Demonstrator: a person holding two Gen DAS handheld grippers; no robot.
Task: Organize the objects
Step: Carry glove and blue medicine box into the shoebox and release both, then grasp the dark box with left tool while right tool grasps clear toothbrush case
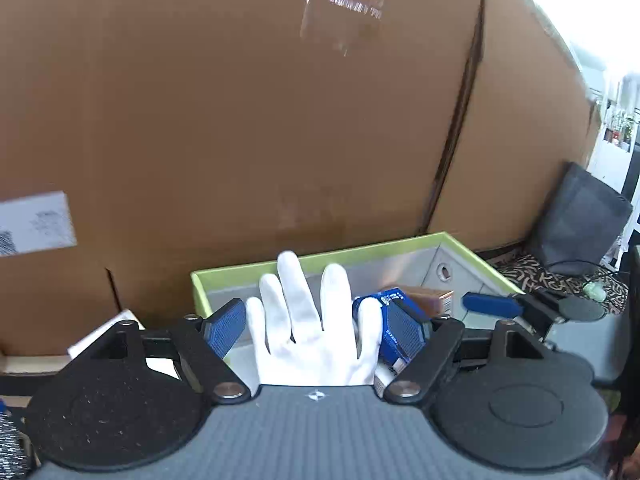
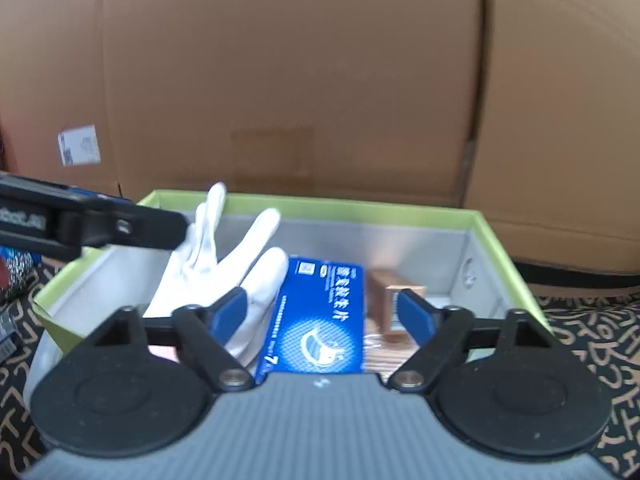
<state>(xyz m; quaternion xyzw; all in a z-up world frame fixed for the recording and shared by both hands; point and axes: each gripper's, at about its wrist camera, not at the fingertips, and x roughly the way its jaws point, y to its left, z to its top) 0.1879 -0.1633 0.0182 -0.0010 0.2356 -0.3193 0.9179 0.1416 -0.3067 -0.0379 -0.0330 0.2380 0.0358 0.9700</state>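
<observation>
A white glove (image 1: 310, 332) hides most of the blue packet (image 1: 394, 328) in the left wrist view; the shipping label (image 1: 34, 224) is blurred and unreadable, and the packet's (image 2: 320, 320) small print stays illegible.

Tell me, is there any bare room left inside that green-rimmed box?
Yes: bare grey floor at the far right of the green-rimmed box, between the small brown carton and the right wall. The near left is crowded: the white glove lies against the blue medicine box.
</observation>
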